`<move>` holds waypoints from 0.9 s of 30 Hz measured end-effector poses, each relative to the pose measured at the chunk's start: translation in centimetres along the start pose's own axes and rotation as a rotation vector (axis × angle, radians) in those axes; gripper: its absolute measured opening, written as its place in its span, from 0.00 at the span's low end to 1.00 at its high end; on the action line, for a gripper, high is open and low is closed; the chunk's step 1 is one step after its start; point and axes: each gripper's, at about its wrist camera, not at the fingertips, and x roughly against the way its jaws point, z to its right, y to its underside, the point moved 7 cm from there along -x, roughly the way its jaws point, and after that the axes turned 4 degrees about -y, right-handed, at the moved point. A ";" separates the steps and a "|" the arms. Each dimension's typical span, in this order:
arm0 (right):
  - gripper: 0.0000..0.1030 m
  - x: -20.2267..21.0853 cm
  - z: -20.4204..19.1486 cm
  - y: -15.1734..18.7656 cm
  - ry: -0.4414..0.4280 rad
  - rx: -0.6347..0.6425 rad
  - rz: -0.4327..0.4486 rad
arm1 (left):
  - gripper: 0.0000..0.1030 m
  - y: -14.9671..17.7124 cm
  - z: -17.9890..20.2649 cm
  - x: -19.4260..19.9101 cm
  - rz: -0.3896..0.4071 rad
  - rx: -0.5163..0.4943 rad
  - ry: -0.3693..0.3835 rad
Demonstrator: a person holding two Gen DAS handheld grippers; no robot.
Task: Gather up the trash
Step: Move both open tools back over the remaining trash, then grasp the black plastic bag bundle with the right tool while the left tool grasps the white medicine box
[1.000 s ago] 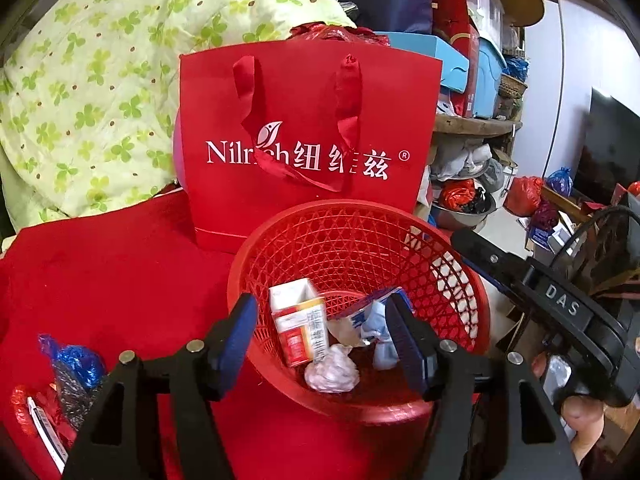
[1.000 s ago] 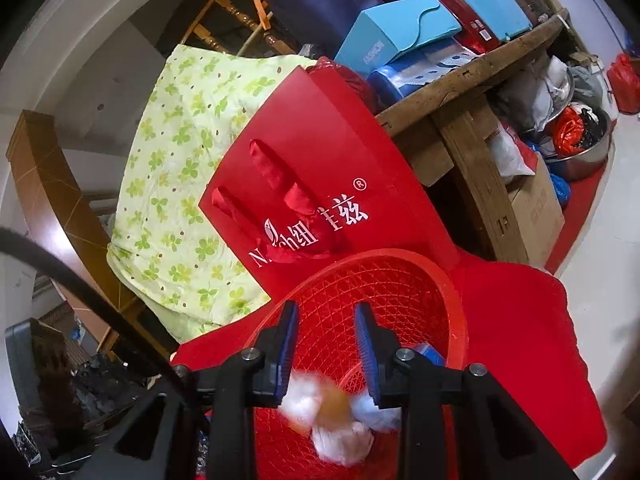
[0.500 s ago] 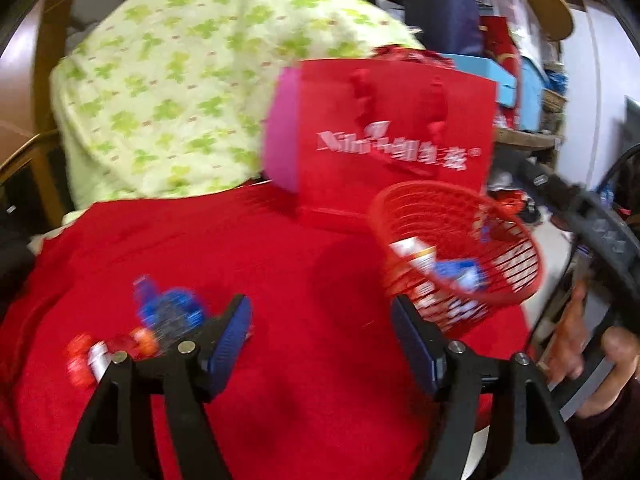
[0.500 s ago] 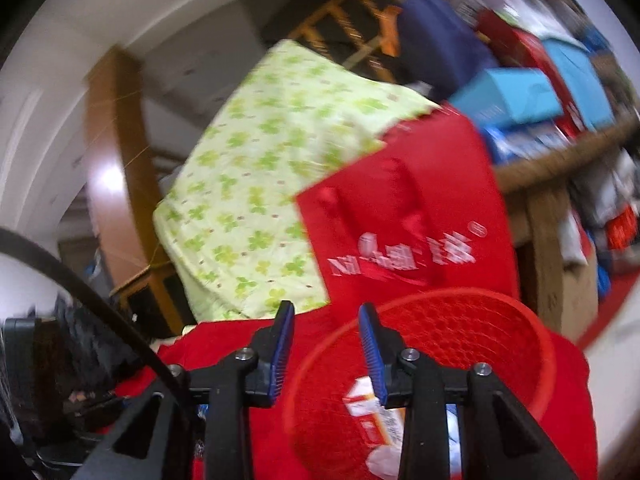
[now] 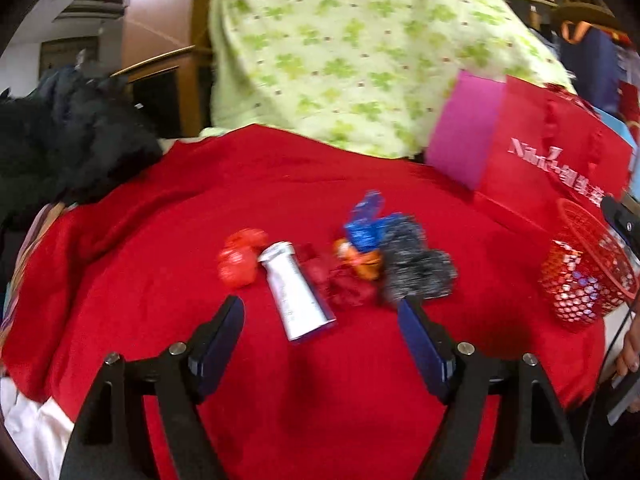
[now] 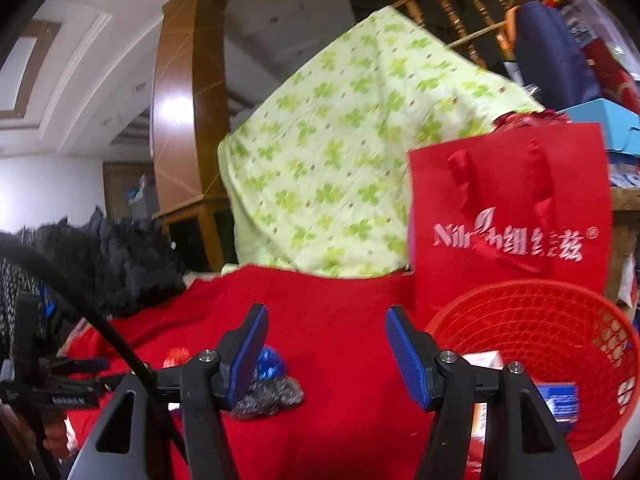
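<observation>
Trash lies in a loose cluster on the red cloth (image 5: 280, 184), just ahead of the left gripper (image 5: 321, 316), whose jaws are opening with nothing between them. Nearest its tips is a white tube (image 5: 294, 292); beside that sit a red crumpled wrapper (image 5: 238, 264), a dark red wrapper (image 5: 344, 284), an orange-and-blue wrapper (image 5: 366, 240) and a grey scouring pad (image 5: 416, 268). The right gripper (image 6: 326, 344) is also opening and empty — the red mesh basket (image 6: 536, 312), holding a few packets, stands just to its right. A red gift bag (image 6: 508, 216) rises behind the basket, with a green clover-print quilt (image 6: 340, 160) beyond — blurred in places.
</observation>
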 end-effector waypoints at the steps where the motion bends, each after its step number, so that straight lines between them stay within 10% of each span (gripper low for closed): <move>1: 0.63 -0.4 -0.4 0.3 -0.003 0.007 -0.015 | 0.78 0.0 -0.2 -0.1 0.000 0.004 -0.005; 15: 0.63 -7.0 -4.3 5.9 -0.060 0.024 -0.254 | 0.82 2.3 -3.2 -2.7 -0.039 0.035 -0.037; 27: 0.62 -14.7 -3.3 10.5 -0.170 -0.337 -0.513 | 0.82 1.4 -3.2 -6.6 -0.084 0.057 -0.016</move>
